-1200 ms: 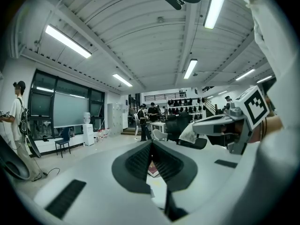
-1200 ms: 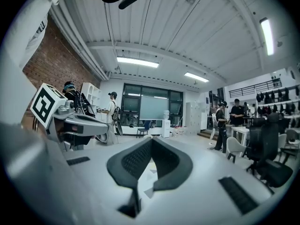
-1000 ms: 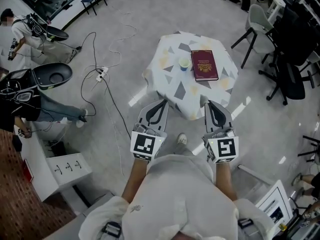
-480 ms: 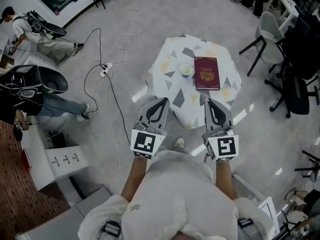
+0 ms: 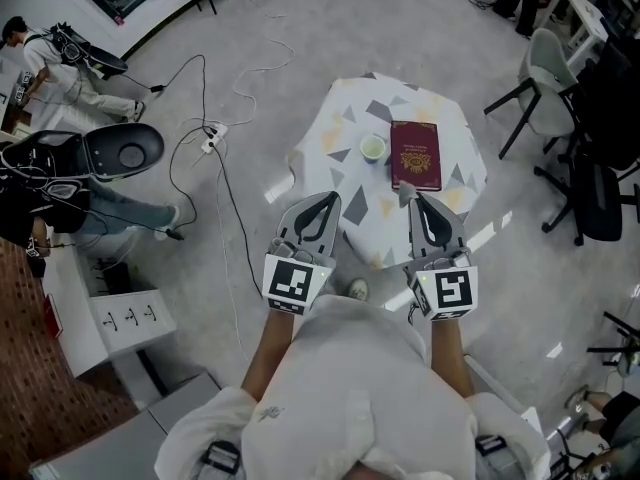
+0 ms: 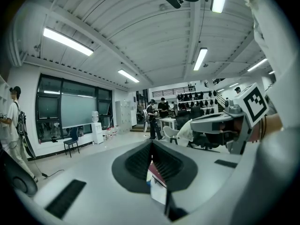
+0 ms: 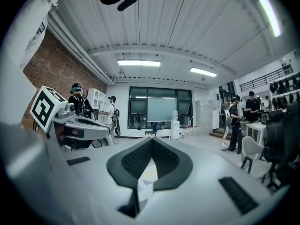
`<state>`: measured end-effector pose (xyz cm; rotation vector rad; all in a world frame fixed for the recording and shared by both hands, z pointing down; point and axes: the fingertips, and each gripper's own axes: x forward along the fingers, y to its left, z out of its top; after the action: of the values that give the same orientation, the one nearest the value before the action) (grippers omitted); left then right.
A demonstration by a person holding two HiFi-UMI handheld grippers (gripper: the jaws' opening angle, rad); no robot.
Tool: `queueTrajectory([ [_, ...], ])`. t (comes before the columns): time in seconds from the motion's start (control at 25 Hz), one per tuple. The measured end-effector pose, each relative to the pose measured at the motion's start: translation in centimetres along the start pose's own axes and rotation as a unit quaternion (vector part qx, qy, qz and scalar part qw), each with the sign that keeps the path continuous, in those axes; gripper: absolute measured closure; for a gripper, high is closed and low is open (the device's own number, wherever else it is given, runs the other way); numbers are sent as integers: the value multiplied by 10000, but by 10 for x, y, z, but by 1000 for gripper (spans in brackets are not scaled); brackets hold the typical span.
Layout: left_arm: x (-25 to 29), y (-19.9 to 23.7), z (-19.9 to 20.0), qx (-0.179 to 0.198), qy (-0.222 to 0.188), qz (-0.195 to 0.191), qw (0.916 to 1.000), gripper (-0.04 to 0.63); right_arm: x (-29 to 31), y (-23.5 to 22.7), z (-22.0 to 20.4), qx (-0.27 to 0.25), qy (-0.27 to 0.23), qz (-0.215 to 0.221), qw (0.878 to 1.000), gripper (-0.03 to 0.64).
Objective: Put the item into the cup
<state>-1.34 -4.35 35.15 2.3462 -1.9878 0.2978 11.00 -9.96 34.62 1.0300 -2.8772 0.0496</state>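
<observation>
A small table (image 5: 345, 133) with a patterned cloth stands ahead in the head view. On it sit a pale green cup (image 5: 372, 148) and, just to its right, a dark red book (image 5: 415, 155) with a gold emblem. My left gripper (image 5: 325, 200) is shut and empty, its tip over the table's near left edge. My right gripper (image 5: 415, 200) is also shut and empty, its tip close to the book's near edge. In the left gripper view the left gripper (image 6: 151, 142) has its jaws closed, with a sliver of the red book (image 6: 158, 173) below. The right gripper view shows the right gripper (image 7: 151, 139) closed over the cloth (image 7: 146, 184).
Cables and a power strip (image 5: 208, 140) trail across the floor left of the table. Chairs (image 5: 545, 103) stand at the right. People (image 5: 60, 53) and a round grey device (image 5: 122, 153) are at the far left, and a white cabinet (image 5: 125, 323) is at the lower left.
The table has drawn nearer to both grippers, whose tips now reach its near edge. Both grippers stay shut. The cup and book have not moved on the table.
</observation>
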Motion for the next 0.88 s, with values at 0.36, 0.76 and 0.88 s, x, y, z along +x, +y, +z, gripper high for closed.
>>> queueTrajectory([
  [0.36, 35, 31, -8, -37, -3, -115, 9999, 581, 38, -15, -6, -1, -52, -135, 9999, 611],
  [0.76, 99, 78, -35, -84, 280, -824, 9962, 581, 91, -32, -23, 108, 336, -825, 9960, 611],
  [0.88, 118, 90, -48, -106, 421, -1069, 9933, 581, 106, -38, -31, 200, 477, -1083, 9928, 611],
])
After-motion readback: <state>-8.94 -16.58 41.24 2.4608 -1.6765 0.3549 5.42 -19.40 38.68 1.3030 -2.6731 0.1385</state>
